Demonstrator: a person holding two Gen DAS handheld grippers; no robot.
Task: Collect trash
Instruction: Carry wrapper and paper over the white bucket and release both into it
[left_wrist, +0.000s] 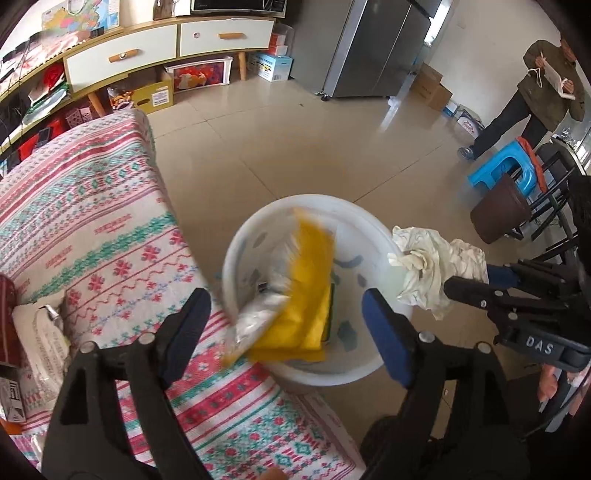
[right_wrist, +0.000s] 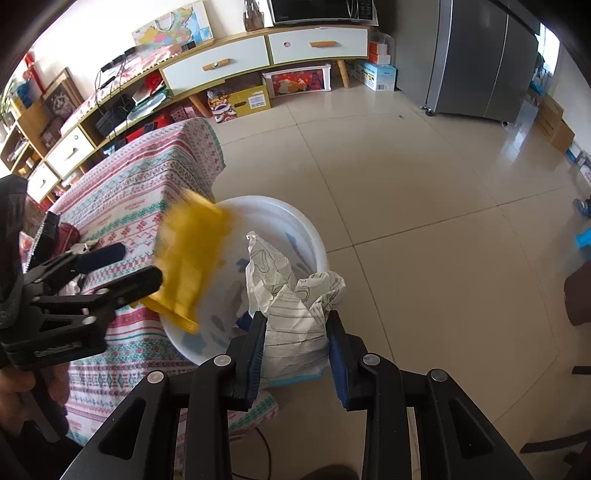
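A: What is lying at the left edge?

B: The bench under its patterned cloth is filling the left side, its edge running just beside the white bin on the floor. The left tool is hanging over that edge with its jaws spread wide and nothing pressed between them.

A: And the trash?

B: A yellow packet, blurred, is dropping free in front of those open jaws, over the bin's mouth; whether it is touching the rim I cannot tell. Further right, the right tool is clenching a crumpled white paper above the bin's right rim.

A: Is there room for moving?

B: Open tiled floor is stretching beyond the bin toward a grey fridge. To the right a brown stool and a blue stool are standing near each other, with a person standing behind them, well apart from the bin.
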